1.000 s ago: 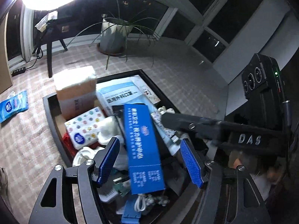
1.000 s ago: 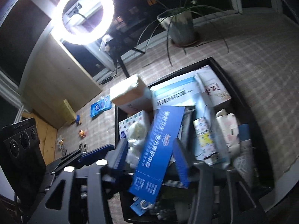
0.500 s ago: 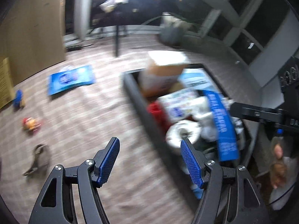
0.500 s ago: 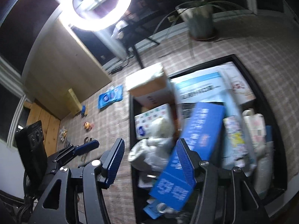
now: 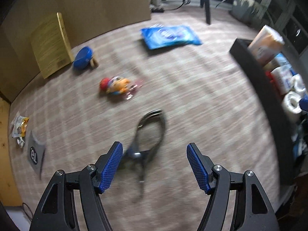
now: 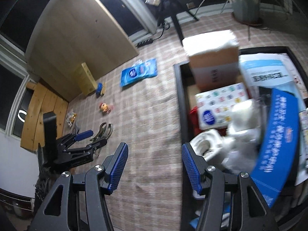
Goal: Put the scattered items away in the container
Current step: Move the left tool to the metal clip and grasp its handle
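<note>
My left gripper (image 5: 154, 165) is open and empty, low over the checked rug just short of a dark looped strap (image 5: 148, 134). It shows from the side in the right wrist view (image 6: 92, 140), by the strap (image 6: 102, 132). My right gripper (image 6: 154, 165) is open and empty beside the black container (image 6: 181, 104), which is packed with boxes, tissue packs and a long blue box (image 6: 277, 146). The container's wall shows at the right of the left wrist view (image 5: 267, 100). A small toy figure (image 5: 115, 86), a blue wipes pack (image 5: 169, 35) and a blue round item (image 5: 83, 57) lie scattered.
A yellow flat box (image 5: 50, 44) leans on the wooden panel at the far left. Snack wrappers (image 5: 19, 127) and a grey card (image 5: 35, 156) lie at the rug's left edge. A potted plant (image 6: 246, 5) and a stand leg (image 6: 177, 25) are at the back.
My left gripper has swung left from over the container to the rug above the strap. My right gripper has shifted left off the blue box to the container's left wall.
</note>
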The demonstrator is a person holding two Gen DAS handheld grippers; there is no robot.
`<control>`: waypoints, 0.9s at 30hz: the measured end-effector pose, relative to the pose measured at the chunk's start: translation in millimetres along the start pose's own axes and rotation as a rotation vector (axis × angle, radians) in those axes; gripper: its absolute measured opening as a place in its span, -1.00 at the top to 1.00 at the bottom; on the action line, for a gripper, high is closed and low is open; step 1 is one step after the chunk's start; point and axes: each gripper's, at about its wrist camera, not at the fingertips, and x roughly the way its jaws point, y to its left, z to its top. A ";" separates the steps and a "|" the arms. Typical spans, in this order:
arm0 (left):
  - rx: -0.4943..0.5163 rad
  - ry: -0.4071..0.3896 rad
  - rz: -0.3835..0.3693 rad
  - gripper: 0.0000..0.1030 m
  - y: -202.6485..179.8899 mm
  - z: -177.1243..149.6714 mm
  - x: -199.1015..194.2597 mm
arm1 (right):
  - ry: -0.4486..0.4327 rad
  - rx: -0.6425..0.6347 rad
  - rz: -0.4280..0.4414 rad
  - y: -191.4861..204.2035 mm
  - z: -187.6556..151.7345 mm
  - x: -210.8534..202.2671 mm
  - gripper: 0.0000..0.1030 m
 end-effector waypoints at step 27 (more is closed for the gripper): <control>-0.083 -0.032 -0.222 -0.40 3.4 -43.6 7.4 | 0.180 -0.018 0.075 71.5 -3.0 124.0 -0.05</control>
